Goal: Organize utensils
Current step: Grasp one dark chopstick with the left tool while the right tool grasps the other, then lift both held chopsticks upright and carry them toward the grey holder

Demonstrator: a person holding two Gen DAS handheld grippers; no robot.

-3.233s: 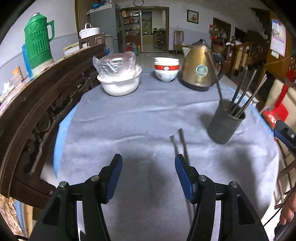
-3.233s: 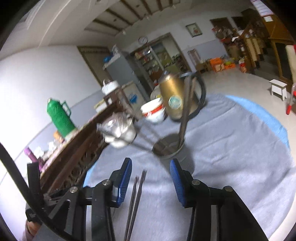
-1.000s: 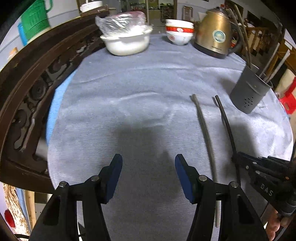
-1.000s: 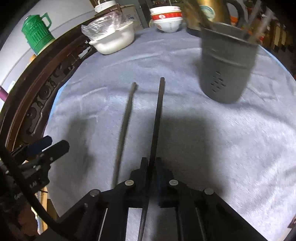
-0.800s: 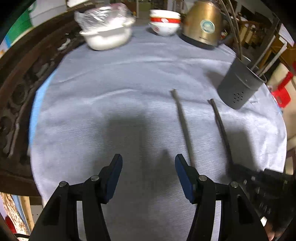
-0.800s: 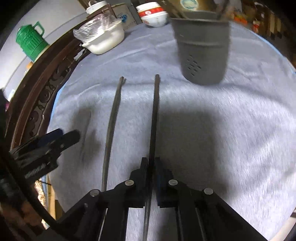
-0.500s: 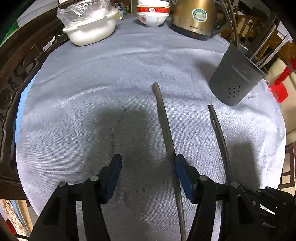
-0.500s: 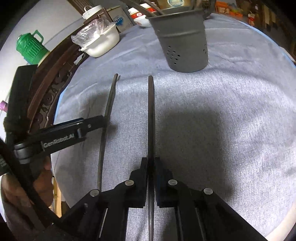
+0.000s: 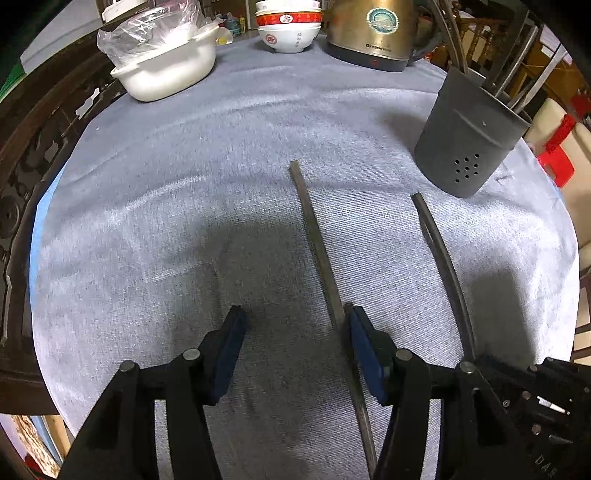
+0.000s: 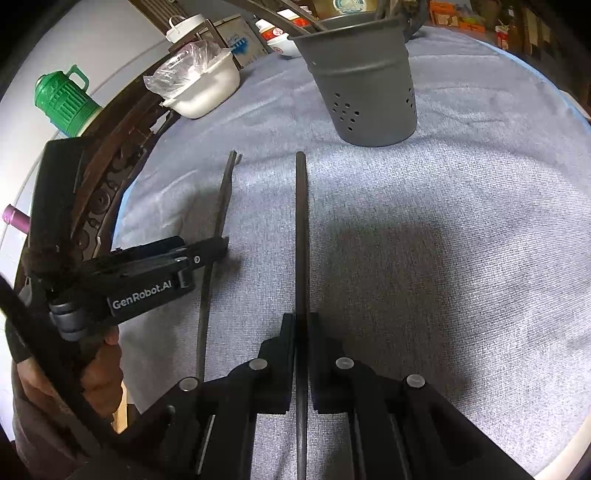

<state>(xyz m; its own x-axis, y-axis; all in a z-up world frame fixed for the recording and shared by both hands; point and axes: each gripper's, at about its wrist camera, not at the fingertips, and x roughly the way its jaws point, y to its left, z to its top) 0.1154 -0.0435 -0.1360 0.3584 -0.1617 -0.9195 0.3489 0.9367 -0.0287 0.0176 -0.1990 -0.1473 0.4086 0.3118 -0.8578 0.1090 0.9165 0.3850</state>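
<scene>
Two dark chopsticks are over the grey tablecloth. My right gripper (image 10: pixel 302 325) is shut on one chopstick (image 10: pixel 301 229), which points toward the grey perforated utensil holder (image 10: pixel 364 85); it also shows in the left wrist view (image 9: pixel 439 254). The other chopstick (image 9: pixel 317 243) lies on the cloth. My left gripper (image 9: pixel 295 332) is open, low over the cloth, with this chopstick just inside its right finger (image 9: pixel 364 347). The holder (image 9: pixel 469 147) stands at the right with several utensils in it. The left gripper also shows in the right wrist view (image 10: pixel 207 251).
A white bowl with a plastic bag (image 9: pixel 166 70), stacked red-and-white bowls (image 9: pixel 288 26) and a gold kettle (image 9: pixel 373 33) stand at the far side. A dark carved wooden rail (image 9: pixel 29 147) runs along the left. A green thermos (image 10: pixel 62 99) stands beyond it.
My left gripper has moved forward and right, bringing the lying chopstick between its fingers. My right gripper has stayed shut on its chopstick, now closer to the holder.
</scene>
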